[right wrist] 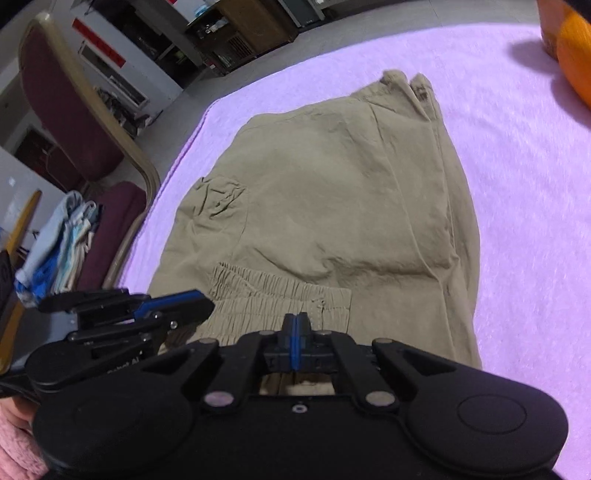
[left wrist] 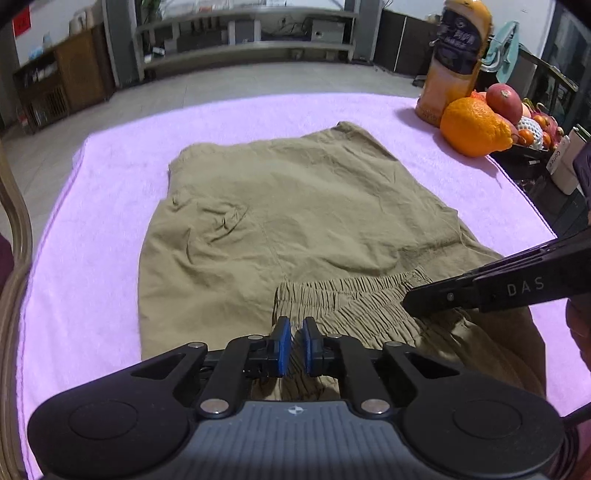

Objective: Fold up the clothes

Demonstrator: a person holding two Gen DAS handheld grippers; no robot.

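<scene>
Khaki shorts (left wrist: 295, 206) are being gripped at the elastic waistband (left wrist: 343, 299) by both hand-held grippers.

The shorts are being kept spread on the pink-covered surface (left wrist: 110, 184), waistband at its near edge; the left hand-held gripper (left wrist: 296, 345) is being clenched on the waistband, the right hand-held gripper (right wrist: 295, 341) likewise.

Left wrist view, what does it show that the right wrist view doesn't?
Only the left wrist view: a juice bottle, a mango and long shelves. Only the right wrist view: a maroon chair with a pile of clothes. Both: khaki shorts on a pink towel, and an orange.
</scene>
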